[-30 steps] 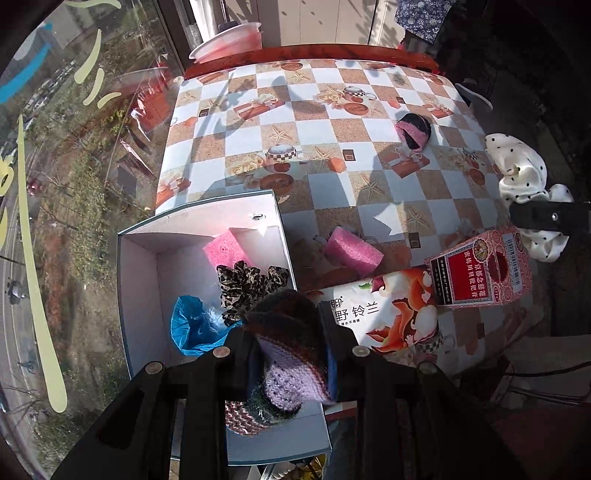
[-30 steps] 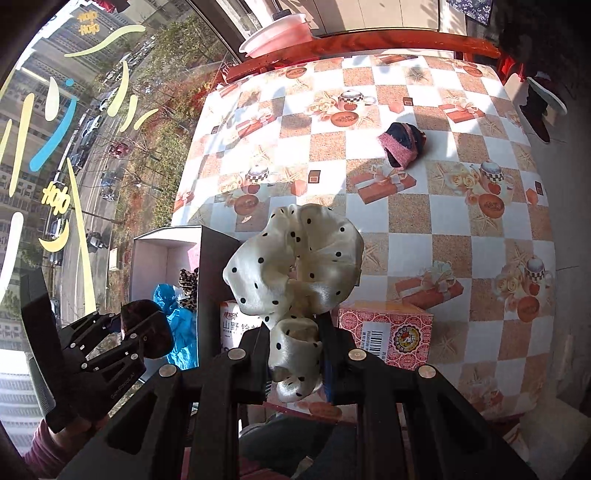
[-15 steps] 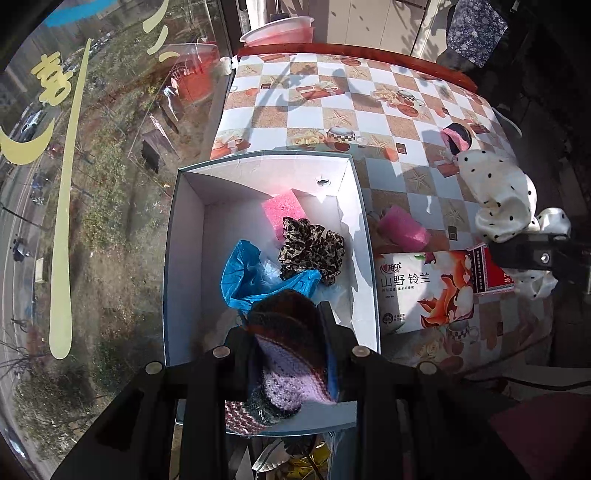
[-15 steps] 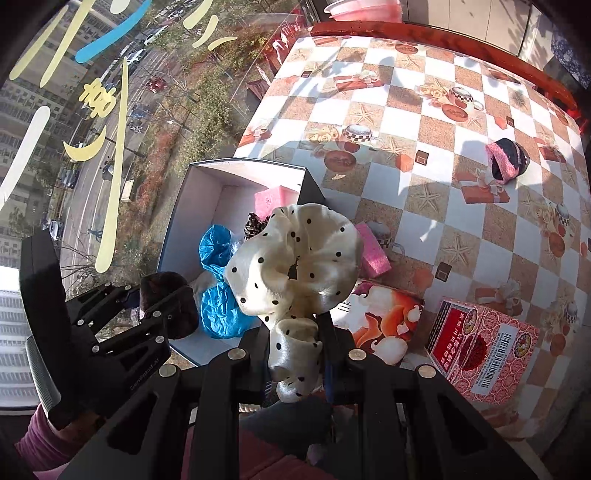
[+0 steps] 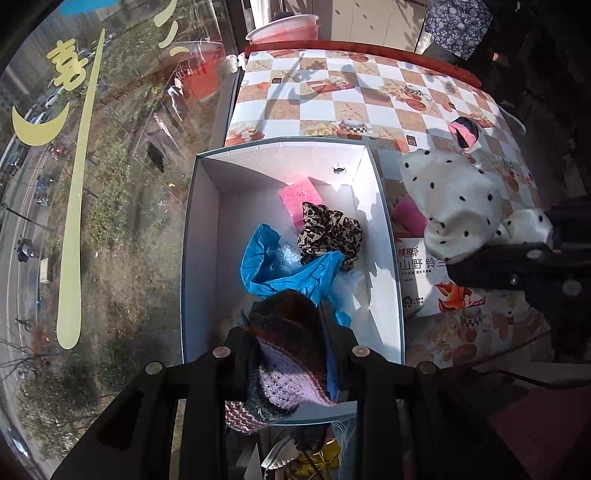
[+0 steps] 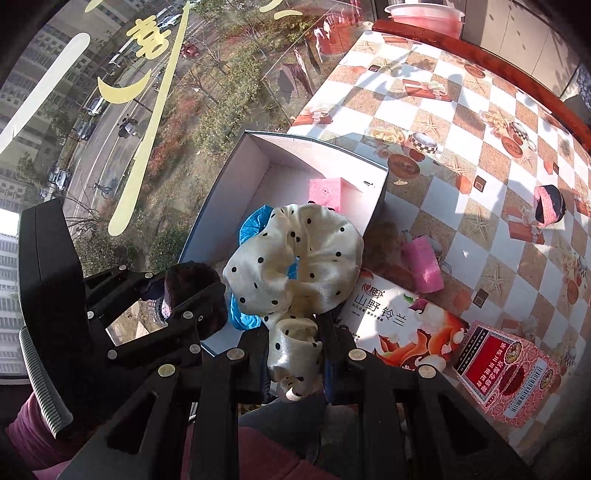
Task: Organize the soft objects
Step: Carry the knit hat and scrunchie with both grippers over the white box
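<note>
Table: I see a checked oilcloth [image 5: 343,107] printed with cups, starfish and gift boxes, stretching beyond both sets of fingers, with a red wooden edge [image 6: 480,48] at its far side.
Room: a big window [image 5: 92,184] fills the side left of my fingers, yellow lettering stuck on the glass, street and trees far below; a pink basin [image 5: 284,27] sits past the table's far end.
Box: the open white box [image 5: 201,236] lies straight ahead of my left fingers, against the window side. Inside it I make out a pink sponge [image 5: 299,199], a leopard scrunchie [image 5: 328,232] and a blue plastic bag [image 5: 284,266].
Left gripper [image 5: 286,354]: pointing steeply down over the near end of the box, fingers narrowed and clamped on a knitted piece [image 5: 291,354], dark maroon above and lilac below.
Right gripper [image 6: 293,350]: also tipped steeply down, fingers squeezed tight on a cream polka-dot scrunchie [image 6: 295,258], which hangs over the box's near right corner.
Beyond the right fingers: a second pink sponge [image 6: 423,264] lies on the oilcloth just outside the box; a tissue pack [image 6: 399,325] and a red carton [image 6: 506,373] sit nearer; a pink-and-dark knitted item [image 6: 548,205] lies well apart, farther right.
Person: a magenta sleeve [image 6: 26,432] shows behind the left gripper.
</note>
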Motion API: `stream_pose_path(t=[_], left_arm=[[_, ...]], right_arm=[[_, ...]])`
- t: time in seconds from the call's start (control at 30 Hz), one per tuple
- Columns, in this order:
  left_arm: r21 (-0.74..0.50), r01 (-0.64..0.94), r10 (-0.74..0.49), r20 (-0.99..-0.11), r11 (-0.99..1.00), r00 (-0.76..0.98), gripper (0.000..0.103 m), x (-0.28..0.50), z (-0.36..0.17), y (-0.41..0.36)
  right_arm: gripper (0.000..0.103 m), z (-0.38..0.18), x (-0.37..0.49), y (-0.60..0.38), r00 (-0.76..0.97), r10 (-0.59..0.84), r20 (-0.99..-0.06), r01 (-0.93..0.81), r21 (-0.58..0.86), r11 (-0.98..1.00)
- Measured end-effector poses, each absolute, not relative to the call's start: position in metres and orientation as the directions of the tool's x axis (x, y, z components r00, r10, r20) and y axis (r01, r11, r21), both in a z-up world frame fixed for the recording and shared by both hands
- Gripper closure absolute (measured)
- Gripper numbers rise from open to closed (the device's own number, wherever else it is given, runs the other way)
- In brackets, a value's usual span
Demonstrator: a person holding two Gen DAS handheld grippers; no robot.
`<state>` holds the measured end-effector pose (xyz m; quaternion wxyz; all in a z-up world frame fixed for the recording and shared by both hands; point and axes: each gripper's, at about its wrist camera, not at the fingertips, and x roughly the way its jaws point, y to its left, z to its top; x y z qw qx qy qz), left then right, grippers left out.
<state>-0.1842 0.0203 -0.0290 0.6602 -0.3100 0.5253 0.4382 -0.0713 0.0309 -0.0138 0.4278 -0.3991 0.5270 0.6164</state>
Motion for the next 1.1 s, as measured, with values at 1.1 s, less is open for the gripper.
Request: stream_pose_path(t=[1.1], left_arm=[[0.047,-0.902,0.241,-0.968,0.430,0.065,0.073,-0.191,-0.032,0.022]], right_arm=[[0.082,-0.023,-0.083,0.034,-0.313,0.070,-0.947,-0.948,0.308,-0.081]])
